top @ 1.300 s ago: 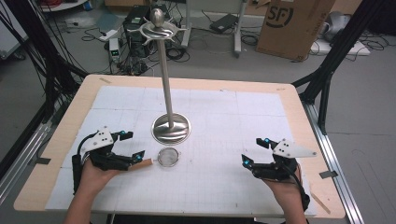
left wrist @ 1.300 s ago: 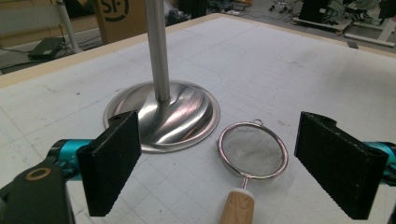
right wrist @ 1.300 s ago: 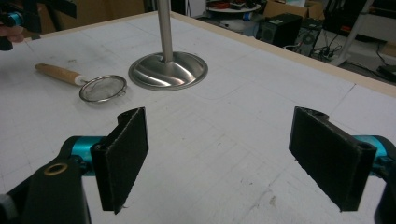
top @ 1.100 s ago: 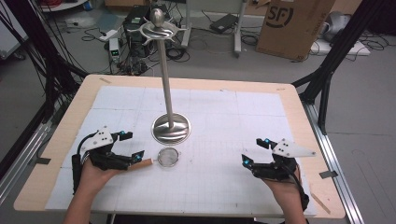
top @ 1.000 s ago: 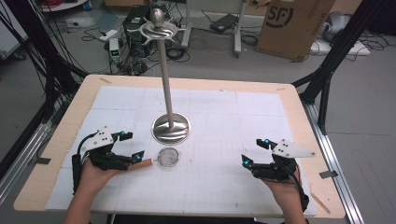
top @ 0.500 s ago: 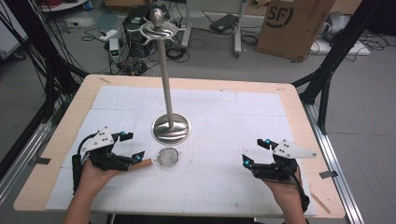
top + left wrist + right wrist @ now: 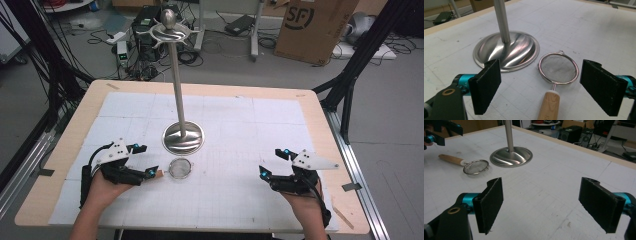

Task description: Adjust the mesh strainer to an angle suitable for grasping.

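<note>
Steel hanging stand point(image 7: 183, 137) mid-table, cardboard box point(image 7: 315, 27) and cables point(image 7: 210, 47) on the floor beyond

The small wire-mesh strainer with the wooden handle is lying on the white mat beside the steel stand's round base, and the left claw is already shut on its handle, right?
Not quite: the left claw is open, jaws either side of the small wire-mesh strainer's wooden handle without touching, as the left gripper view shows. It does lie beside the steel stand's round base.

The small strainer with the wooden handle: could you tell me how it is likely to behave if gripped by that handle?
The strainer probably lifts easily: thin wire rim, fine mesh. Its round wooden handle may twist between flat pads. The mesh looks dentable, so the left gripper should avoid it.
</note>
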